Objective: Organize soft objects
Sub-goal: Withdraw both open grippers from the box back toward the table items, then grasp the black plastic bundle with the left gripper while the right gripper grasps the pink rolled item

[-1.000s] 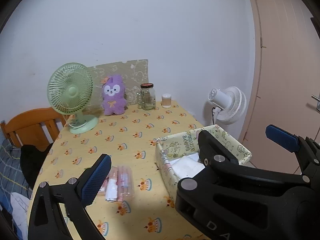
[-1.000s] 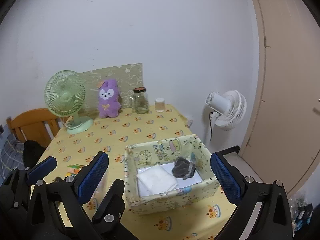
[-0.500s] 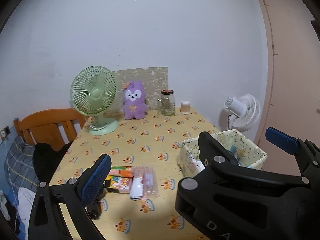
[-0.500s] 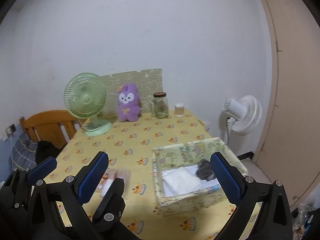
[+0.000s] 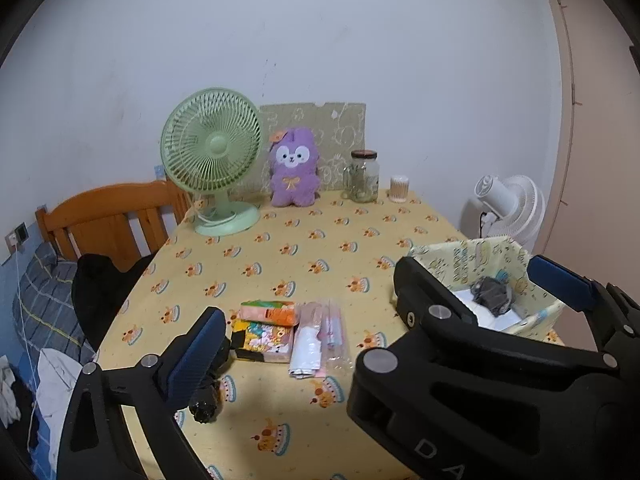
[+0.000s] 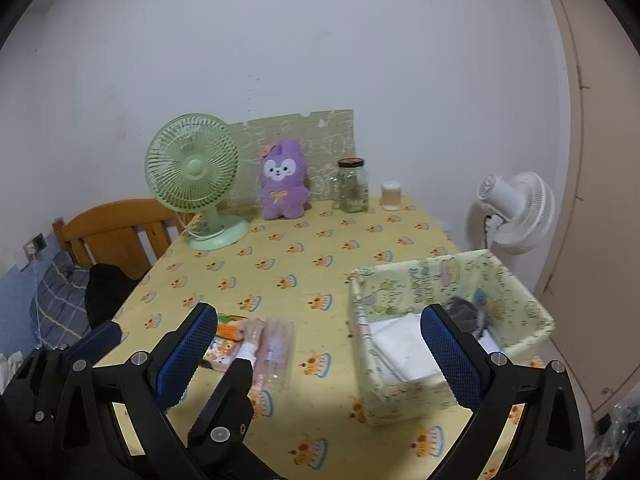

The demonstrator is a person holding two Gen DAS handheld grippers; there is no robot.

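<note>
- Yellow cloth printed with little cakes covered the table (image 5: pixel 304 240), which stood against a plain white wall; a green desk fan (image 5: pixel 214 152), a purple plush (image 5: pixel 294 168) and a glass jar (image 5: pixel 363 176) lined the far edge.
- My left gripper (image 5: pixel 372 312) hung above the near edge with its blue-padded jaws spread wide and nothing between them.
- My right gripper (image 6: pixel 320 352) was likewise wide apart and empty, seen over the same table.
- Several soft packs lay near the front left: an orange tissue pack (image 5: pixel 270 311), a flat cartoon-printed pack (image 5: pixel 264 340) touching it, and a crinkly clear sleeve (image 5: pixel 320 338) just beside them.
- To their right sat the fabric bin (image 5: pixel 464 254), soft-walled and open-topped, already holding folded white cloth (image 6: pixel 400 346) and a crumpled grey item (image 5: pixel 492 296).
- I judged the sorting partly done, with a fresh pick coming up.
- Next, I reckoned, one gripper had to come down over a pack and close across its narrow side; the slick film could slip.
</note>
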